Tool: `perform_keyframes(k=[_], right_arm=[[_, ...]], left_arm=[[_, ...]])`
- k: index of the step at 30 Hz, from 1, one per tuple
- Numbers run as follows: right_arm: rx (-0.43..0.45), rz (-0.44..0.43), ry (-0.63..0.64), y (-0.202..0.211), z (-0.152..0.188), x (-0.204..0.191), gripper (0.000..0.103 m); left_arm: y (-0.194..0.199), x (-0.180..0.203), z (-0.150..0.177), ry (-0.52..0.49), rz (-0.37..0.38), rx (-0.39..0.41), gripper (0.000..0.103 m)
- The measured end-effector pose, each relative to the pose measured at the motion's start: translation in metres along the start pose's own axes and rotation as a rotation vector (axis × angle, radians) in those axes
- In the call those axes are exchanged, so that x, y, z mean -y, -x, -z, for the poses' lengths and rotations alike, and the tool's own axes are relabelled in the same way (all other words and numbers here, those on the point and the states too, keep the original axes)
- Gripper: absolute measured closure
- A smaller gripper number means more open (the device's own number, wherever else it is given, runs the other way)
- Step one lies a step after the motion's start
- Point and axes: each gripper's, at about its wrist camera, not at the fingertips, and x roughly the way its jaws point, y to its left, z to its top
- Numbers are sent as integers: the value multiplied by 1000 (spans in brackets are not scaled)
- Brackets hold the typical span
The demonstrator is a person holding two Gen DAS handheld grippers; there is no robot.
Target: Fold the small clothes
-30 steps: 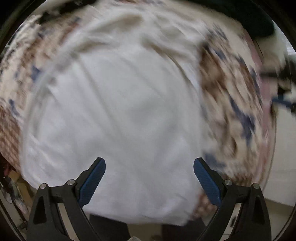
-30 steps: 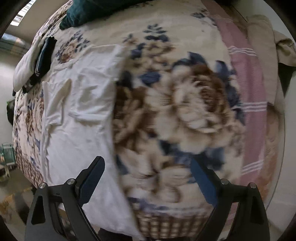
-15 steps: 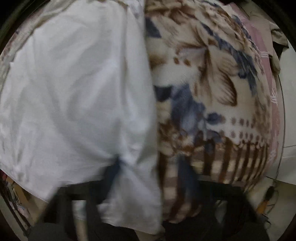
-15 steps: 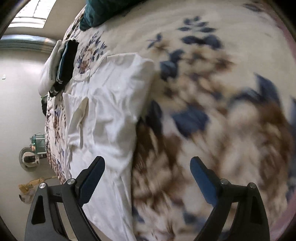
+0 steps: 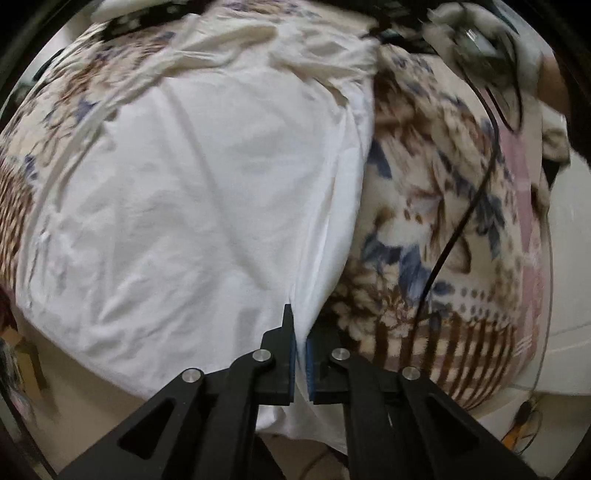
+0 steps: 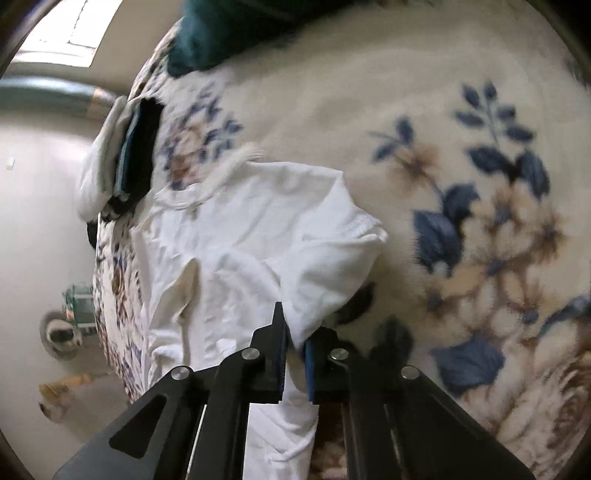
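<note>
A: Garment colour?
B: The shirt (image 5: 207, 192) is plain white. The blanket (image 6: 461, 206) is cream with blue leaves and brown flowers.
A: Gripper parts?
B: Black frames; blue pads (image 5: 309, 363). Far left, the folded stack (image 6: 122, 162) shows white, teal and black.

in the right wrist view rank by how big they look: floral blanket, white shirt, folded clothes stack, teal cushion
1. floral blanket
2. white shirt
3. teal cushion and folded clothes stack: look alike; the cushion is cut off by the frame, so unranked.

Left gripper (image 5: 301, 354) on white garment (image 5: 207, 192)
</note>
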Motion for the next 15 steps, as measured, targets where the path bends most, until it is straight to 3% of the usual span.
perform_keyframes(k=[9,15], right_arm=[[3,4,157,36,-5,-93,96],[-29,34,237,-11,-9,-187,96]], left_arm=[[51,-69,-3,188,-10,98,101],[55,-147,-18,298,-35,137,101]])
